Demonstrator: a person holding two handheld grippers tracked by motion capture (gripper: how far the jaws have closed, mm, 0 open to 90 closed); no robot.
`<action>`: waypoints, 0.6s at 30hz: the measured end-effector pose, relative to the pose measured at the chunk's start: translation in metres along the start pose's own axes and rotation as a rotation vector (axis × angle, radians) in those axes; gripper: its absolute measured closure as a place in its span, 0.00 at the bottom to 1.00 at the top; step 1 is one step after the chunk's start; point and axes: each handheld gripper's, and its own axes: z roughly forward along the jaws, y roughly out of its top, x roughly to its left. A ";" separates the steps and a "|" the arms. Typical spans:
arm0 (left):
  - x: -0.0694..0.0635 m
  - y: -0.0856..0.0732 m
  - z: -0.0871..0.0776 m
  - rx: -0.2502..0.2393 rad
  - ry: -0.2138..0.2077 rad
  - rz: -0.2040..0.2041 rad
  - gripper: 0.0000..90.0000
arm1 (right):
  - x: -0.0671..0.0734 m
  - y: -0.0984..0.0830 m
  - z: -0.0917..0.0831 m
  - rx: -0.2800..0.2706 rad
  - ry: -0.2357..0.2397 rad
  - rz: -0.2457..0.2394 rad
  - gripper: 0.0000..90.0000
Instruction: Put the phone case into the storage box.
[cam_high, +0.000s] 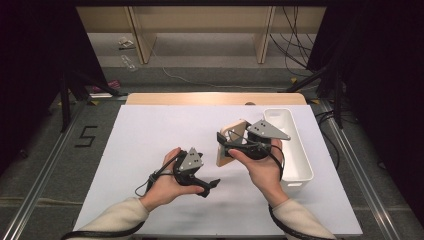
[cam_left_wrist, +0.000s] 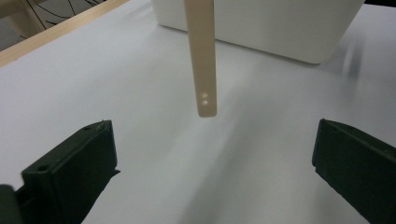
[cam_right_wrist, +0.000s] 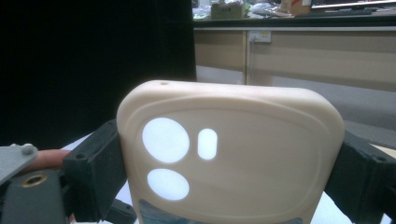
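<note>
A beige phone case (cam_high: 231, 141) with round camera cutouts is held up off the white tabletop (cam_high: 150, 145), standing on edge. My right gripper (cam_high: 223, 145) is shut on it, one black jaw on each side edge; in the right gripper view the case (cam_right_wrist: 233, 158) sits between the jaws of that gripper (cam_right_wrist: 229, 175). My left gripper (cam_high: 206, 170) is low over the table to the left of the case, open. In the left gripper view this gripper (cam_left_wrist: 215, 130) has wide-set jaws with nothing between them, and the case (cam_left_wrist: 203, 60) hangs edge-on ahead, apart from them.
A long white bin (cam_high: 295, 145) stands at the right side of the table, just behind the right hand; its rounded wall (cam_left_wrist: 261, 28) is beyond the case. A wooden strip (cam_high: 215, 98) runs along the table's far edge. Dark curtains flank the table.
</note>
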 end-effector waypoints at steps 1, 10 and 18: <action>0.001 0.000 -0.002 0.001 0.002 0.004 0.00 | 0.000 0.000 0.000 -0.002 -0.001 0.000 0.14; 0.005 -0.007 -0.018 -0.009 0.010 -0.003 0.00 | -0.005 0.004 -0.004 -0.007 -0.018 0.001 0.14; 0.012 -0.012 -0.031 -0.023 0.035 -0.001 0.00 | -0.008 0.006 -0.006 -0.009 -0.032 0.001 0.14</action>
